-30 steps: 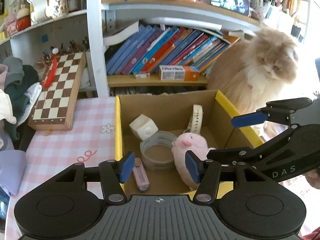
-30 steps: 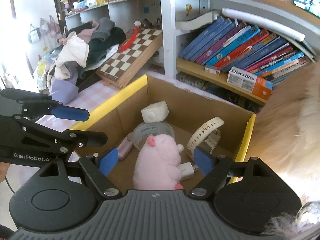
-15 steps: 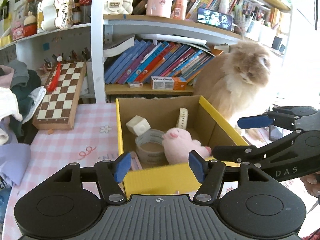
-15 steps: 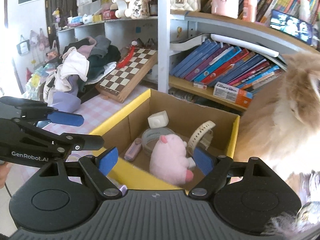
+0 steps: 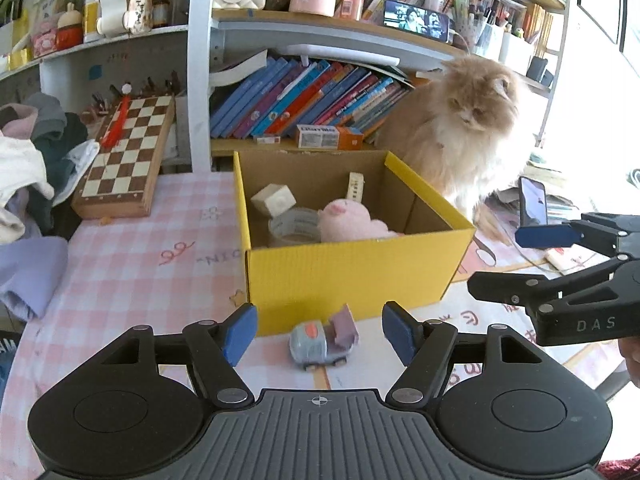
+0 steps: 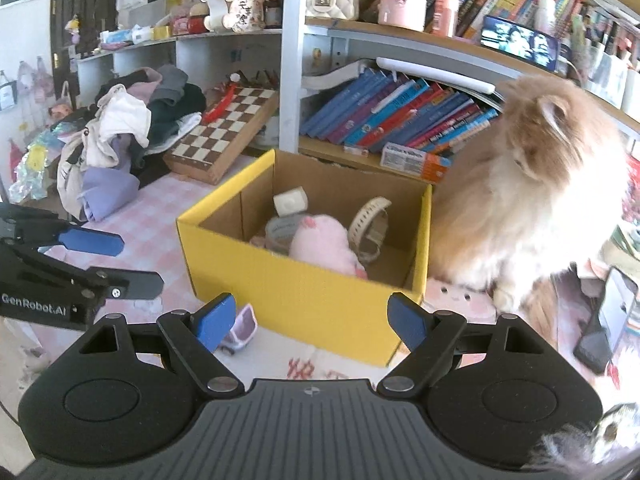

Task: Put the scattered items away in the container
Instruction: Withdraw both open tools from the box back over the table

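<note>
Left gripper (image 5: 319, 330) and right gripper (image 6: 309, 319), jaws wide and empty, are hovering before the yellow box (image 5: 352, 276); toy car (image 5: 320, 340) is lying on the bench (image 5: 132, 264).

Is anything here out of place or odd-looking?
Yes. One small toy car sits on the tablecloth just outside the yellow box's front wall, while the pink plush and tape roll are already inside. A fluffy cat sits right beside the box, looking toward it. Both tools are open and empty.
</note>
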Demonstrator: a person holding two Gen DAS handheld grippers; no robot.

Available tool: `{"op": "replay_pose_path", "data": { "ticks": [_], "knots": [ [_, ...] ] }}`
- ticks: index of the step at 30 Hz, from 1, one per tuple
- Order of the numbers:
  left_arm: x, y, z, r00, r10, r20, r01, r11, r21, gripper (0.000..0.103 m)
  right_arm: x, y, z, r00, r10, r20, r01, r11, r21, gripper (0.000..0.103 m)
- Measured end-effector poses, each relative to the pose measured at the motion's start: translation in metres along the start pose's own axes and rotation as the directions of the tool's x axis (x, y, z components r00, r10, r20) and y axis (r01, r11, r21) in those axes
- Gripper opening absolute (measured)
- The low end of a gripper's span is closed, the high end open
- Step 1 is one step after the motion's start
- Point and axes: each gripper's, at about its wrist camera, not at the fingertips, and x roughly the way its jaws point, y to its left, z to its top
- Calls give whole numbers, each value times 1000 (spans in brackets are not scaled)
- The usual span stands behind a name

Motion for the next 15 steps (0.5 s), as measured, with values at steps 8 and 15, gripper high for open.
{"op": "replay_pose_path", "data": {
  "ticks": [8, 15],
  "knots": [
    [-6, -1, -17, 1000, -9, -26, 9, 1000, 18, 71, -13, 6, -27, 998, -63, -23, 64, 997, 37, 83],
    [-8, -1, -31, 999, 3, -44, -2, 1000, 28, 71, -16, 12, -49, 994, -93, -55, 96, 994, 56, 83]
  ]
}}
